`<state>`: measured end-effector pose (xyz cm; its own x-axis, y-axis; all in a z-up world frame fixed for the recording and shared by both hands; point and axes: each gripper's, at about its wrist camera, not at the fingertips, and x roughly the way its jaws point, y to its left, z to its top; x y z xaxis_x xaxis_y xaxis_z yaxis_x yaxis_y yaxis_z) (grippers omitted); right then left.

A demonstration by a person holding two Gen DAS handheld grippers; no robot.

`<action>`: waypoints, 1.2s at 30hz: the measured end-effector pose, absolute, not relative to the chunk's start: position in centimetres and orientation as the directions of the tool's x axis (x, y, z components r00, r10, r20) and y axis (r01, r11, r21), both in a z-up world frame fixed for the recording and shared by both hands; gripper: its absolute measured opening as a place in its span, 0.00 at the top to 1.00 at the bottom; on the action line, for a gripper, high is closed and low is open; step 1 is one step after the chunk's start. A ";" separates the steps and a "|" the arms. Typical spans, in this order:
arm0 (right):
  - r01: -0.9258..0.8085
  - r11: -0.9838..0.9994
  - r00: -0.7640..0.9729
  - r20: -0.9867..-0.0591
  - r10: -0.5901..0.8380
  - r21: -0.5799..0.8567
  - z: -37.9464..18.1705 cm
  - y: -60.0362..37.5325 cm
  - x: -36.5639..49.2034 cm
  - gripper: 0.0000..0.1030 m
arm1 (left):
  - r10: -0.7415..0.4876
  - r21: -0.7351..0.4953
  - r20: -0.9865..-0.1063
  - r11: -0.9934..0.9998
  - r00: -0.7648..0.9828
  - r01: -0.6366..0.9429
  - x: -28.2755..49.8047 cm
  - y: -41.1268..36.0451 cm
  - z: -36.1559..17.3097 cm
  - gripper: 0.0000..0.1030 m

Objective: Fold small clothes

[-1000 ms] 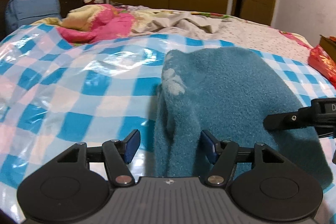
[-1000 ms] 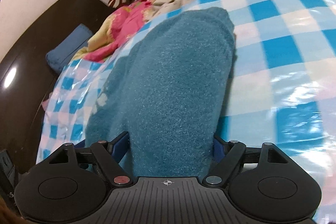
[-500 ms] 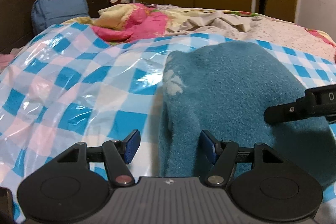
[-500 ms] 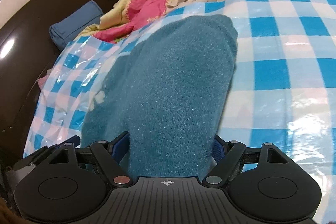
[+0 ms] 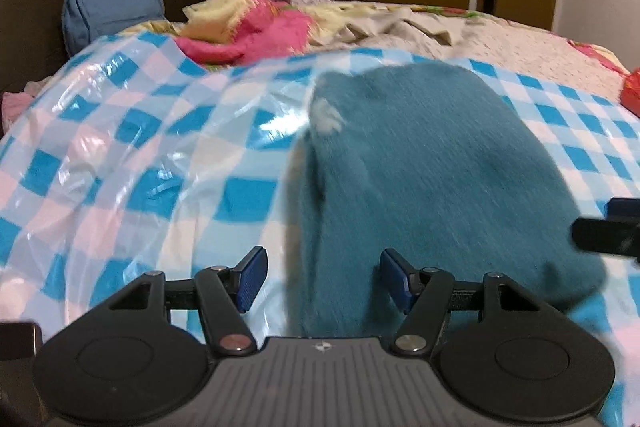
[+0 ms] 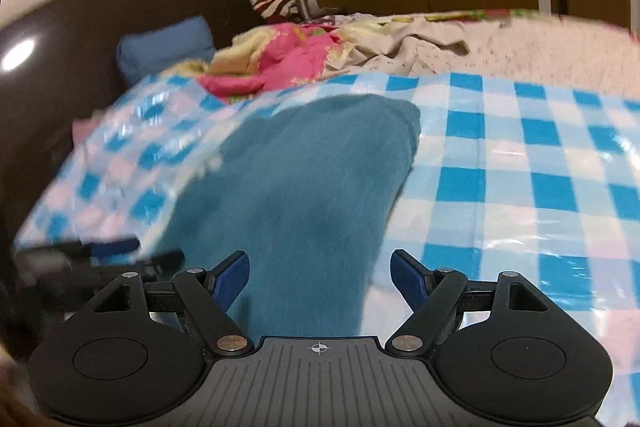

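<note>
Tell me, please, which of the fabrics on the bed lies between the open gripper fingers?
The teal fleece garment, flat on the checked plastic sheet; the pink blanket lies far behind.

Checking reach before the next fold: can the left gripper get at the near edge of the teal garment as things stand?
Probably yes. The left gripper is open, and the teal garment already lies between its fingers on the checkered sheet, with nothing visibly in between.

Right claw [image 6: 320, 283] spread wide, teal fleece garment [image 6: 304, 195] between fingers, checkered sheet [image 6: 520, 167]
</note>
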<state>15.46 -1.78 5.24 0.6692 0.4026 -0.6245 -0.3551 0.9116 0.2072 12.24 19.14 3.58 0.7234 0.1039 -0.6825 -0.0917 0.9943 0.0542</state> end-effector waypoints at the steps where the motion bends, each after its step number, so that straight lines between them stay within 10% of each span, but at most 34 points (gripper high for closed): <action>1: -0.355 0.914 0.666 -0.633 0.394 0.196 5.0 -1.5 15.0 0.23 | 0.107 0.063 -0.683 0.994 0.722 -0.087 11.6 18.9 3.6 0.30; 36: -0.270 0.932 0.609 -0.706 0.361 0.244 1.3 -2.9 6.6 0.23 | 0.165 0.106 -0.744 0.986 0.647 -0.130 3.5 13.5 2.5 0.02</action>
